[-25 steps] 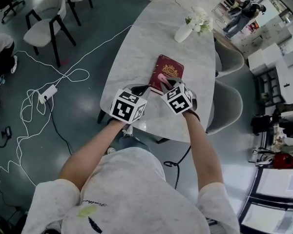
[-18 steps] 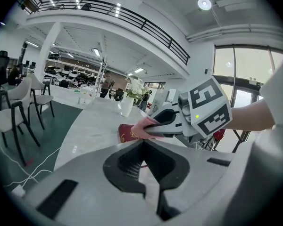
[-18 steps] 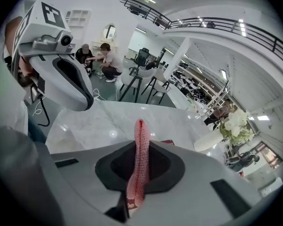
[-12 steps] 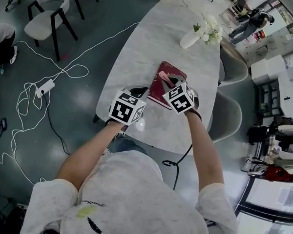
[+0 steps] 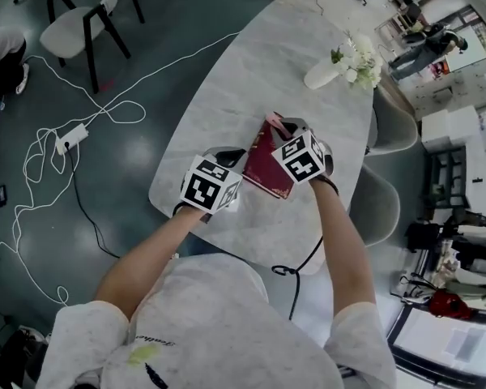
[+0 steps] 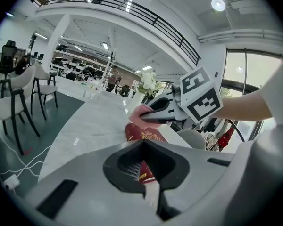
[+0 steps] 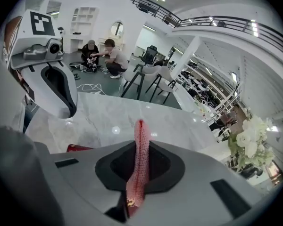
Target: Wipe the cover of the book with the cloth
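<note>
**Right gripper [image 7: 139, 173] shut on cloth [image 7: 140, 149], left gripper [image 6: 144, 169] on book [image 5: 267, 167]**

The right jaws pinch a thin pink mesh cloth, held at the book's far end. The left jaws are clamped on its near edge. The book is dark red with a gold crest and sits over a glossy white marble table [image 5: 259, 63].

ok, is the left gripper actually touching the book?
Touching. In the left gripper view, the left gripper has its jaws closed on the book at its near edge, with no gap.

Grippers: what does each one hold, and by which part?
The left gripper has its jaws shut on the book, at its near edge. The right gripper pinches a bunched fold of the pink cloth.
</note>
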Motion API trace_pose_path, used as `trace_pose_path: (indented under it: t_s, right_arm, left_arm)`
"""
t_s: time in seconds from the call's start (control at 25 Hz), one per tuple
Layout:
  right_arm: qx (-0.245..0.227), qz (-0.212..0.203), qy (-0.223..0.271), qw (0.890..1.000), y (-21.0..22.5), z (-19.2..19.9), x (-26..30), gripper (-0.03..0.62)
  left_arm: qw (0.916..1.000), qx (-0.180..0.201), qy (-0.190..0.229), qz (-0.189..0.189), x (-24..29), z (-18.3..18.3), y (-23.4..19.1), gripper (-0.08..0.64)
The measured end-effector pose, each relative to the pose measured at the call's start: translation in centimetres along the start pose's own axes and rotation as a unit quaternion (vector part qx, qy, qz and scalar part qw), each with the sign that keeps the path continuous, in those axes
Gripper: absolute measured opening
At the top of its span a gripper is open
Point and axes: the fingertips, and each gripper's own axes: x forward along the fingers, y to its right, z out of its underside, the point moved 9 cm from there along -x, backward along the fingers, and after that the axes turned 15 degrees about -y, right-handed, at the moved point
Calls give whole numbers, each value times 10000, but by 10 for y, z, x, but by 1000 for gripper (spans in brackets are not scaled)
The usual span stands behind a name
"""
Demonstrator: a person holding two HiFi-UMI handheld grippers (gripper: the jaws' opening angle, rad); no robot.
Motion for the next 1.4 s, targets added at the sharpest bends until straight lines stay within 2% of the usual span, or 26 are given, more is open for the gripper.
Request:
trace_pose_path:
  t_s: [0.32,0.64,0.96,1.4]
  right_arm:
    - [-493,-5,-111,9987,20,-11,33,20]
    - [-776,-305,-323,9960,21,-15,69,20]
    - [-679,-659,-406,9947,17,-15,84,20]
    - [-737,-790,-414,9933,10,-19,81,20]
  left_arm:
    - [9992,-384,64,-89,14,-1,-18,6]
    - [9984,-539,48,-156,18,-1,-27,6]
    - [9980,-603,4,-200,21,5,-34,6]
    - [9980,-591,29,-226,17,6,-31,6]
